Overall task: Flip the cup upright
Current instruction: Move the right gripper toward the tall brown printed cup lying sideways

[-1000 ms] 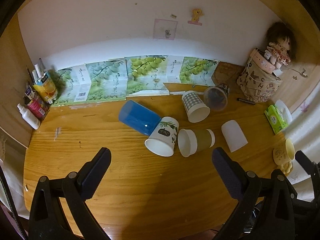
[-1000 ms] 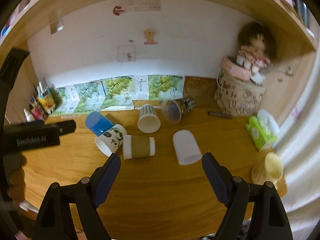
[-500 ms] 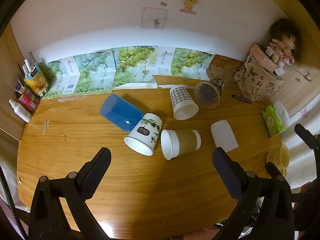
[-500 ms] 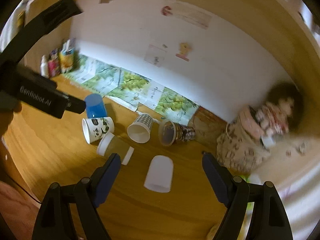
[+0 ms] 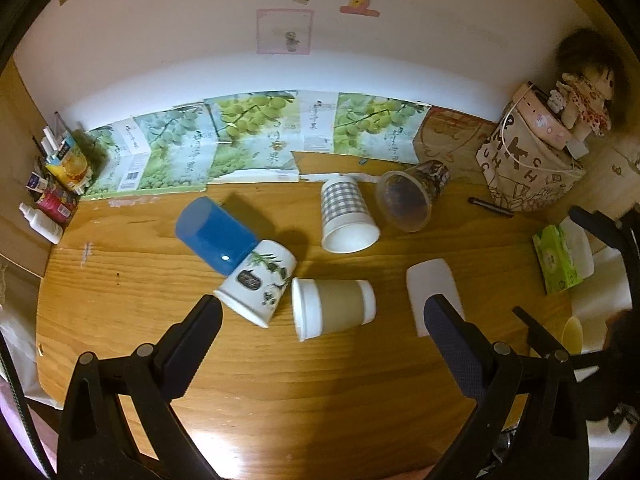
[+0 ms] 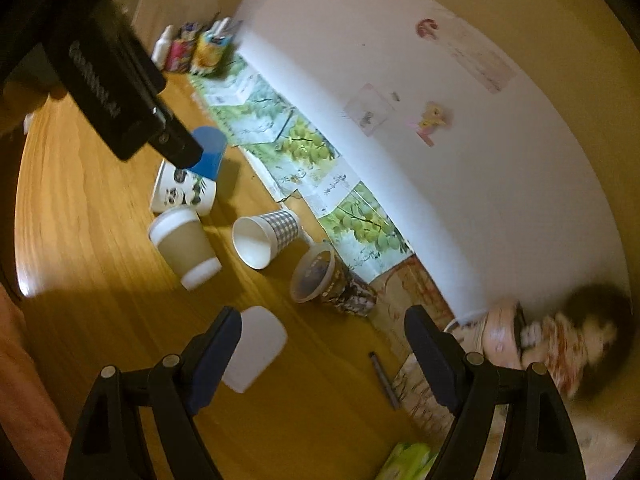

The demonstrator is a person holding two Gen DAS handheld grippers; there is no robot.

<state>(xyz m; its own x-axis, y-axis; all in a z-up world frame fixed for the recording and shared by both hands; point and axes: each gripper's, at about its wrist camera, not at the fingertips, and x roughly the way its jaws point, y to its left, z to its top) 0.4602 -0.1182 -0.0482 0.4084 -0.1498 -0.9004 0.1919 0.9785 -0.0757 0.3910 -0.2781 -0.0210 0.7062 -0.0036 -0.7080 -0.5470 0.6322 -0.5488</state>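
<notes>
Several cups lie on their sides on the wooden desk (image 5: pixel 280 380): a blue cup (image 5: pixel 214 234), a panda-print cup (image 5: pixel 258 282), a brown-sleeved paper cup (image 5: pixel 332 308), a checked cup (image 5: pixel 346 216), a clear dark-printed cup (image 5: pixel 412 196) and a plain white cup (image 5: pixel 434 292). My left gripper (image 5: pixel 320 320) is open and empty, above the desk just short of the brown cup. My right gripper (image 6: pixel 320 336) is open and empty, tilted, with the white cup (image 6: pixel 256 348) by its left finger. The left gripper body (image 6: pixel 116 84) hides part of the blue cup (image 6: pixel 210 150).
Grape-print cartons (image 5: pixel 248 136) line the back wall. Bottles and small boxes (image 5: pixel 52 184) stand at the far left. A patterned bag with a doll (image 5: pixel 532 160), a pen (image 5: pixel 490 205), a green tissue pack (image 5: pixel 558 256) and a yellow mug (image 5: pixel 572 334) are at the right.
The left gripper has moved forward toward the cups. The right gripper has rolled and swung right, and the white cup now sits at its left finger. No cup has moved.
</notes>
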